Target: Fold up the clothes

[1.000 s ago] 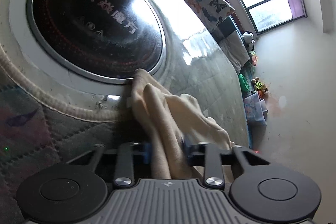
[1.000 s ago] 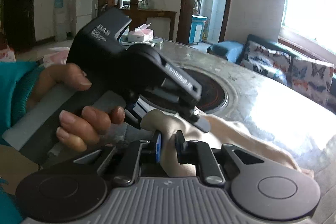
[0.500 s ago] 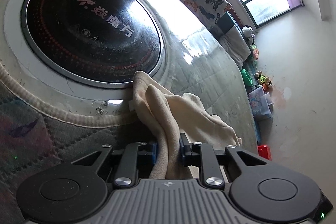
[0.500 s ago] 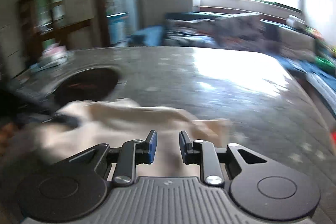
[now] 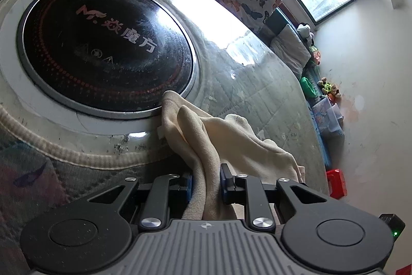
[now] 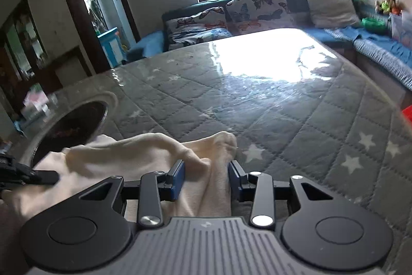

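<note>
The left gripper (image 5: 206, 182) is clenched on a bunched fold of the cream cloth (image 5: 231, 135), which lies on the quilted table (image 6: 283, 115) beside the round black cooktop (image 5: 103, 43). The right gripper (image 6: 206, 175) stands released, its jaws apart around another fold of the cloth.

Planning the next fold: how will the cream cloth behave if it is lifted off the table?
Likely floppy: the cream cloth bunches and droops where the left tool pinches it. Probably light, since a narrow pinch gathers it. It may slide easily, because the table cover looks glossy. The right tool straddles another fold, open.
</note>
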Demonstrator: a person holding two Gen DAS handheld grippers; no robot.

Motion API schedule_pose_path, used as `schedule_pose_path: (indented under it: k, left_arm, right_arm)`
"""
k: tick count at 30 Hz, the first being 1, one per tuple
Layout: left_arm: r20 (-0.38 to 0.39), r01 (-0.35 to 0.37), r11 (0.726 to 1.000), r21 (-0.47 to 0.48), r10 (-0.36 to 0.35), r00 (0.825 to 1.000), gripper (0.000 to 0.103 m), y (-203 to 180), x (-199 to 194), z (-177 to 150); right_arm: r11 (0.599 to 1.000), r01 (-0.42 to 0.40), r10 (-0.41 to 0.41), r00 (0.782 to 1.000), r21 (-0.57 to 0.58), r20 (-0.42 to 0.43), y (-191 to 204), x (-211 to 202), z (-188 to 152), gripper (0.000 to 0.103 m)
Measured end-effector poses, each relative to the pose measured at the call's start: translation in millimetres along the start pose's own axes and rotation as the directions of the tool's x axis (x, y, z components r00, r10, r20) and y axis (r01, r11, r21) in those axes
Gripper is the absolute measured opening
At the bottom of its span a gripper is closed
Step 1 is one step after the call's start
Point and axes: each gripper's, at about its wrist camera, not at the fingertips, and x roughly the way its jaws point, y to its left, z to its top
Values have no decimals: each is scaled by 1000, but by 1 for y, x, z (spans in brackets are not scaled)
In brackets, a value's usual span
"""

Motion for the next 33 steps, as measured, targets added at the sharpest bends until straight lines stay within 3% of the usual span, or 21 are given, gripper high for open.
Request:
schedule_pose_path:
  k: [4, 8, 10, 13, 21, 33]
  left_arm:
    - [5, -14, 1000, 24, 14, 1000, 22, -4, 2, 1]
    - [12, -39, 997, 62, 38, 999, 22, -10, 4, 2]
    - [18, -50, 995, 89, 49, 999, 21, -16, 5, 3]
    - [28, -59, 987, 149, 55, 998, 19, -27, 5, 4]
    - [-4, 21, 953, 301, -21, 1000, 18, -88, 25, -7]
    - [-105, 156, 891, 427, -123, 987, 18, -184, 95, -41]
  right_arm:
    - [1000, 13, -13, 1000, -10, 10, 3, 0, -2, 36]
    - [999, -12, 13, 1000, -50, 19, 10, -1, -5, 16]
    - [998, 3, 0, 999, -68, 49, 14, -6, -7, 11]
    - [999, 13, -9, 996, -51, 92, 13, -16, -6, 10]
    - [992, 123, -118, 974, -16, 191, -11, -61, 3, 9]
    - [929, 367, -366, 903, 36, 225, -87, -103, 9, 9]
